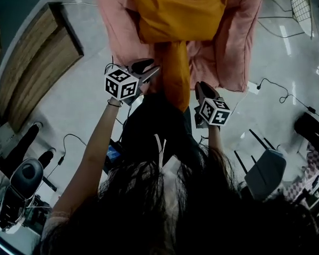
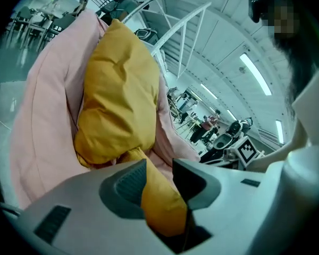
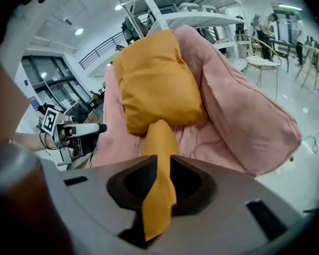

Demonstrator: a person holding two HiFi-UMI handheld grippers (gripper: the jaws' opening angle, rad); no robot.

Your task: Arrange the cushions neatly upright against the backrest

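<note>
Both arms stretched forward! Left gripper (image 1: 152, 69) jaws clamp a thick fold of the yellow cushion (image 1: 176, 15), right gripper (image 1: 200, 85) jaws pinch its corner tight.

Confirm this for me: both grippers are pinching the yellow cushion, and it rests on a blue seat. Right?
Not quite. The seat is pink, not blue, as the right gripper view shows. The rest holds: the left gripper and the right gripper both pinch the yellow cushion.

The scene is viewed steeply downward from the head, while the yellow cushion (image 1: 181, 9) on the pink seat (image 1: 234, 41) is seen close up from opposite sides along the jaws of the left gripper (image 2: 159, 166) and the right gripper (image 3: 162, 161), both things being shared by all three views.
</note>
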